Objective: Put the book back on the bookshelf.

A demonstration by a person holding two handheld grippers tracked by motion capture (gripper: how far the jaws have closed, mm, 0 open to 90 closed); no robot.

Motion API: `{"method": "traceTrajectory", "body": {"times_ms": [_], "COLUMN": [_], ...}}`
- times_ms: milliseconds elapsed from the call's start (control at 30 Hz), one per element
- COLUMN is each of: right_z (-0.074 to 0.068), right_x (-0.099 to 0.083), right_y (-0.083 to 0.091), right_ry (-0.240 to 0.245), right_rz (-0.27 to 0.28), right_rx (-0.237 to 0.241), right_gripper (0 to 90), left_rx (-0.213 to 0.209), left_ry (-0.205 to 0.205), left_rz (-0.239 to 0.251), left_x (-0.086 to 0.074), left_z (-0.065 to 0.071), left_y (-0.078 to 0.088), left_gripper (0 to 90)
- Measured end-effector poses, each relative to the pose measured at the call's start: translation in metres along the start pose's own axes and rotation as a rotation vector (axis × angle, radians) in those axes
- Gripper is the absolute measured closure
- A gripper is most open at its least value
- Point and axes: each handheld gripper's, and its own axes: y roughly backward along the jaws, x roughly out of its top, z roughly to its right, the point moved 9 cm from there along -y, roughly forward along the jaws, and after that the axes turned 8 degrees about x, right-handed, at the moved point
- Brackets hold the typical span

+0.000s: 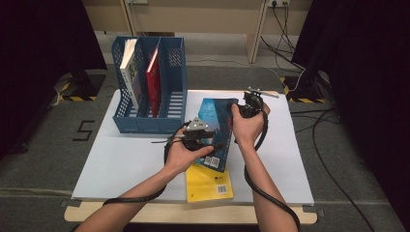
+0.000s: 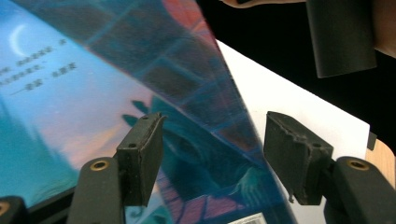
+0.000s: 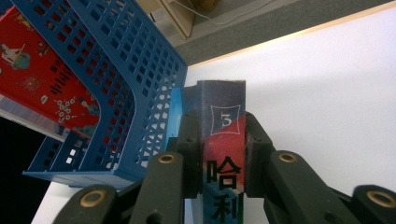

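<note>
One grip left on the book

Right gripper [image 3: 223, 154] pinches the blue book [image 1: 218, 126] by its spine; the pads sit on either side of the "3" printed there. Left gripper [image 2: 212, 154] is spread at the book's lower edge, and its pads do not press on the cover. The book is tilted above the worktop [image 1: 121, 159], just right of the rack [image 1: 171, 82] and over a yellow book [image 1: 209, 183].

Risks, as judged:
- A single pinch on a narrow spine could let the book pivot or fan open.
- The glossy cover could slip between the pads.
- The rack is light plastic; a corner snagging in its perforated wall could shove it.

Materials: the blue book is a soft paperback with a shiny, flexible cover. The rack is rigid blue lattice with three slots; two hold upright books, one white, one red. The worktop is a matte white sheet on a wooden board.
</note>
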Motion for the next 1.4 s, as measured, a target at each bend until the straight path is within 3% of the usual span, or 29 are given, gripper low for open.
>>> {"method": "traceTrajectory", "body": {"times_ms": [300,433,733,1167,1400], "right_z": [-0.004,-0.005,-0.004,-0.015,-0.022], "right_x": [0.001,0.001,0.002,0.009,0.009], "right_y": [0.001,0.001,0.006,0.021,0.024], "right_ry": [0.017,0.001,0.016,0.043,0.041], "right_rz": [0.013,0.009,0.015,0.039,0.041], "right_rx": [-0.006,-0.004,-0.006,-0.016,-0.002], "right_gripper": [74.4,74.4,74.3,74.4,74.4], "left_rx": [0.007,0.008,0.017,0.121,0.155], "left_ry": [-0.038,-0.059,-0.080,-0.164,-0.153], "left_rz": [-0.020,-0.024,-0.036,-0.029,-0.017], "left_x": [-0.006,-0.008,-0.011,-0.010,-0.012], "left_z": [0.005,0.008,0.002,-0.014,-0.025], "left_y": [-0.010,-0.014,-0.022,-0.027,-0.023], "left_gripper": [37.1,36.4,36.7,40.1,41.3]}}
